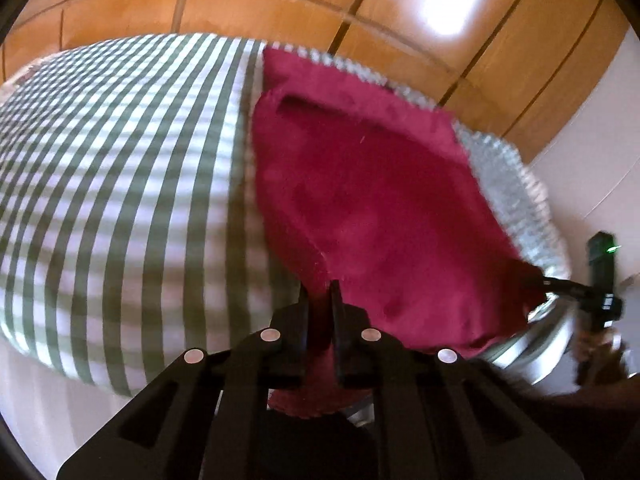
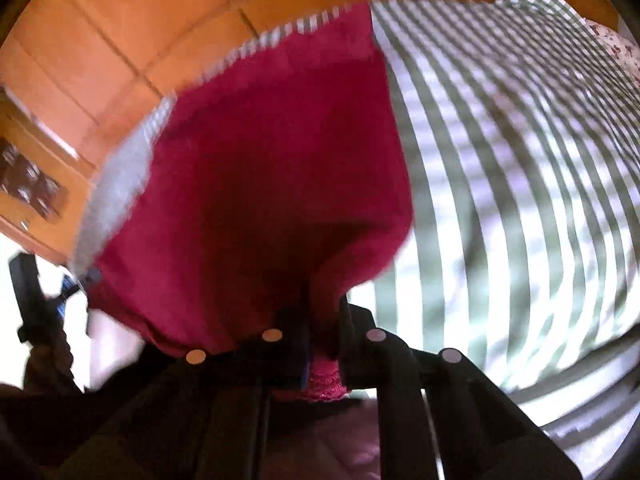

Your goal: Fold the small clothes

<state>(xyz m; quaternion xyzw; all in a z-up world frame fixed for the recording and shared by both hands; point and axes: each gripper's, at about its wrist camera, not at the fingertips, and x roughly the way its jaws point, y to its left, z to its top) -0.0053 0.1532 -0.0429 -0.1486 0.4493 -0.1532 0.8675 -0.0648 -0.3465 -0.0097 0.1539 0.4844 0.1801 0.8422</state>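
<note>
A dark red garment (image 1: 372, 200) with a lace-trimmed edge is stretched between my two grippers above the striped bed. My left gripper (image 1: 319, 292) is shut on one corner of it, with cloth hanging down between the fingers. In the right wrist view the same red garment (image 2: 260, 184) fills the middle, and my right gripper (image 2: 324, 304) is shut on its other corner, the lace hem (image 2: 324, 390) poking out below the fingers. The right gripper also shows in the left wrist view (image 1: 560, 285), at the garment's far corner.
The bed cover (image 1: 120, 184) has green and white stripes and also shows in the right wrist view (image 2: 520, 184). Orange wooden wardrobe doors (image 1: 280, 4) stand behind the bed. A floral pillow (image 2: 616, 48) lies at the far right. The left gripper's body (image 2: 36, 308) shows at left.
</note>
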